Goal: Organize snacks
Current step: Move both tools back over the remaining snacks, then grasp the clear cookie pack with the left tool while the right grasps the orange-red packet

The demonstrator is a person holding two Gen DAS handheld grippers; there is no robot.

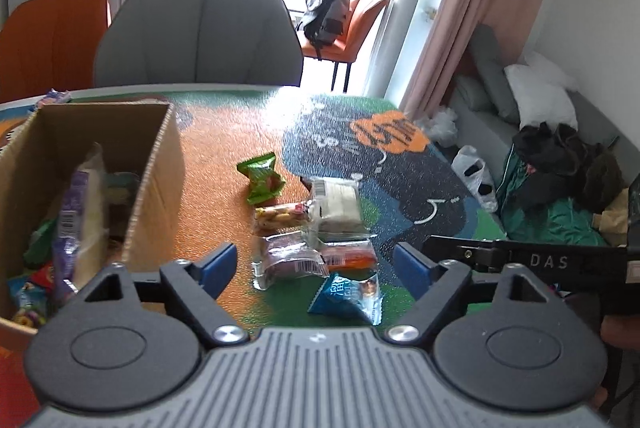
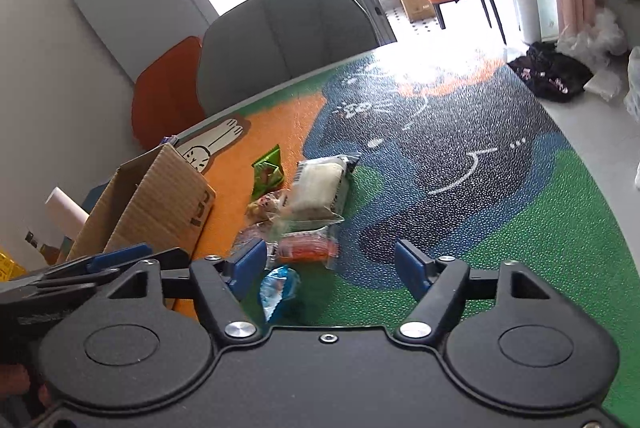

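Snacks [image 1: 308,228] are lying in a small pile at the middle of the frame, right of the box [image 1: 152,172]. Both the left gripper [image 1: 314,268] and right gripper [image 2: 330,266] are hanging wide and empty. Picking one pack at a time is looking best.

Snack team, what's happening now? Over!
Both hand-held grippers open, left, right. Six snacks loose beside cardboard box. Nothing blocking.
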